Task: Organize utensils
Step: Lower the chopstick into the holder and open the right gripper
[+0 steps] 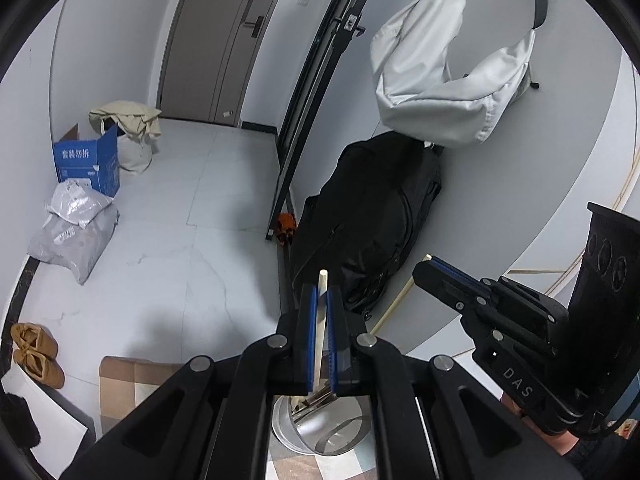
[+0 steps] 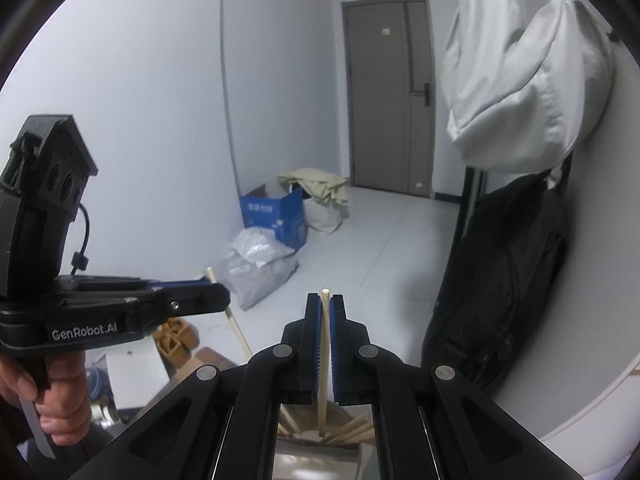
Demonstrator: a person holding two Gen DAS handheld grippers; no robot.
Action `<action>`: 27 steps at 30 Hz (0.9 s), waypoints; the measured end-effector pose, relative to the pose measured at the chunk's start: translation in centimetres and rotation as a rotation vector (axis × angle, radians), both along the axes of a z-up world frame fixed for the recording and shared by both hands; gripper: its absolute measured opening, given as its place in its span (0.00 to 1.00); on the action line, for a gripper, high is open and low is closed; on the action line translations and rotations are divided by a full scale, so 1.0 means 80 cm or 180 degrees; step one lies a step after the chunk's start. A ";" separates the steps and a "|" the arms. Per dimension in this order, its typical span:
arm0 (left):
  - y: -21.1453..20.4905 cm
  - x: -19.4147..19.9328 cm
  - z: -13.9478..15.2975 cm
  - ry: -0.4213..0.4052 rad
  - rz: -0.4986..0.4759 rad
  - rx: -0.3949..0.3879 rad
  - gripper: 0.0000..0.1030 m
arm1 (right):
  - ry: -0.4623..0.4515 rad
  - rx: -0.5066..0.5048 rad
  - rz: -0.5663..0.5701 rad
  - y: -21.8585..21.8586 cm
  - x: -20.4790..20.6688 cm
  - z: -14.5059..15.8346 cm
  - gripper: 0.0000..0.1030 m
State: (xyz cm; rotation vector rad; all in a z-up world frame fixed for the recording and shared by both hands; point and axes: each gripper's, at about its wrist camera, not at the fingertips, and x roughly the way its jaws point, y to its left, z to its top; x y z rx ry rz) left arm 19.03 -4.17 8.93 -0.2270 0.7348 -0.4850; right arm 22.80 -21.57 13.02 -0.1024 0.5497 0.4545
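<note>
Left hand-held gripper (image 1: pixel 322 294) is clenched on one pale wooden chopstick (image 1: pixel 319 332), which stands nearly upright between its blue pads, the lower end reaching down toward a shiny round metal holder (image 1: pixel 320 426) below the jaws. That holder already carries several more wooden sticks, too crowded to count. To the right, the right hand-held gripper (image 2: pixel 325 300) grips a second pale wooden chopstick (image 2: pixel 324 360) the same way, upright, its lower end among the sticks below. Two chopsticks are held in all, one per gripper. Around them on the pale tiled floor (image 1: pixel 224 200) lie one blue cardboard box (image 1: pixel 88 164), grey plastic parcels (image 1: pixel 76 232) and tan shoes (image 1: pixel 36 354); a black bag (image 1: pixel 372 220) leans under a hanging white bag (image 1: pixel 448 68).
</note>
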 end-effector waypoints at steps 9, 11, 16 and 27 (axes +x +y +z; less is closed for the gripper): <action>-0.003 0.007 -0.014 0.0155 -0.0122 0.0030 0.01 | 0.0144 -0.0187 0.0174 0.016 0.000 -0.025 0.03; -0.002 0.009 -0.019 0.0228 -0.0173 -0.0007 0.01 | 0.0221 -0.0173 0.0183 0.018 0.001 -0.033 0.03; 0.008 0.012 -0.029 0.0418 -0.0144 -0.0008 0.21 | 0.0459 -0.0088 0.0123 0.017 0.004 -0.055 0.07; 0.034 -0.020 -0.010 0.0250 0.0263 0.0102 0.59 | 0.0444 0.0278 -0.0211 -0.022 -0.037 -0.046 0.37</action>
